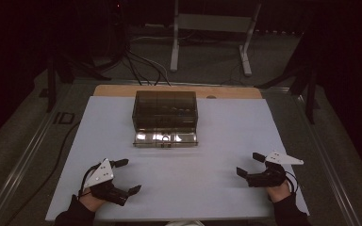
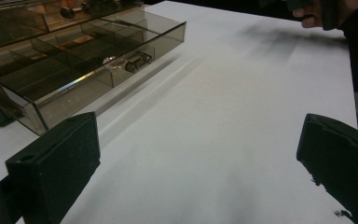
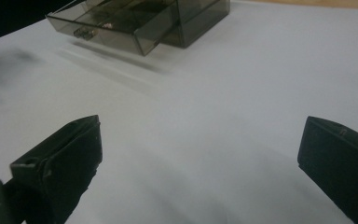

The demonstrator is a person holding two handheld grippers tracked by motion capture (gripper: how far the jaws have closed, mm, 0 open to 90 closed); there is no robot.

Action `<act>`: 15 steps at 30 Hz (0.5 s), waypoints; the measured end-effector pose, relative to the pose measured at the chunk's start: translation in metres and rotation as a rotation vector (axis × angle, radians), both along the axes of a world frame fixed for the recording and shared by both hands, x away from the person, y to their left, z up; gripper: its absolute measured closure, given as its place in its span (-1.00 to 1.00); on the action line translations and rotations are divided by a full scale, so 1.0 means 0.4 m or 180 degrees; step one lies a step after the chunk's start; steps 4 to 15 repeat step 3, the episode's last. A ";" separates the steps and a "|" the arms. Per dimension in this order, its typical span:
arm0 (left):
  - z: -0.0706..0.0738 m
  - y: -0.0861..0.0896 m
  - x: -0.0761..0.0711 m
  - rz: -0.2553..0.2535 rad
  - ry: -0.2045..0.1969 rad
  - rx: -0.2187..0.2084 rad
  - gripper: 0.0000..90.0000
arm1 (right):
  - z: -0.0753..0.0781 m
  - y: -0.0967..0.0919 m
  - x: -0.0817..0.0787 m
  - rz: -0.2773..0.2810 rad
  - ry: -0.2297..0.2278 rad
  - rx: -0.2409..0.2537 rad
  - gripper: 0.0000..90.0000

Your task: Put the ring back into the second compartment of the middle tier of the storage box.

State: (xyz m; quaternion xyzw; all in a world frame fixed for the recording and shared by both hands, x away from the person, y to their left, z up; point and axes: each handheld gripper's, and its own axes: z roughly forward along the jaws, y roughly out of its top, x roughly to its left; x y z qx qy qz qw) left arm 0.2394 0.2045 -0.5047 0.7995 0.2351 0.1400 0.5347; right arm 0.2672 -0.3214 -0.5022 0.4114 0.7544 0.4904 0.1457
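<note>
A smoky transparent plastic box (image 1: 165, 110) stands at the middle back of the white table mat (image 1: 217, 136). Its drawer (image 1: 165, 138) is pulled out toward me and is split into compartments. A small dark metal part (image 2: 138, 62) lies in one compartment near the drawer's front; the same drawer (image 3: 107, 23) appears far off in the right gripper view. My left gripper (image 1: 125, 176) rests near the front left of the mat, open, with nothing between its jaws. My right gripper (image 1: 250, 165) rests at the front right, also open and empty.
A wooden table edge (image 1: 118, 90) shows behind the mat. Beyond it stand a white metal frame (image 1: 174, 42) and black cables (image 1: 141, 66) on the floor. A cable (image 1: 61, 146) trails off the table's left side. In the left gripper view, the other hand (image 2: 326, 11) appears far off.
</note>
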 end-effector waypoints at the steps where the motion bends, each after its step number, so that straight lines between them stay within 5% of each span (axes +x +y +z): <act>1: 0.000 0.000 0.000 0.0000 0.0000 -0.0003 -0.98 | -0.002 0.001 -0.002 0.0009 0.0008 -0.0003 -1.00; 15: 0.000 0.000 0.001 0.0004 0.0003 -0.0001 -0.98 | -0.005 0.003 -0.005 0.0005 0.0009 -0.0019 -1.00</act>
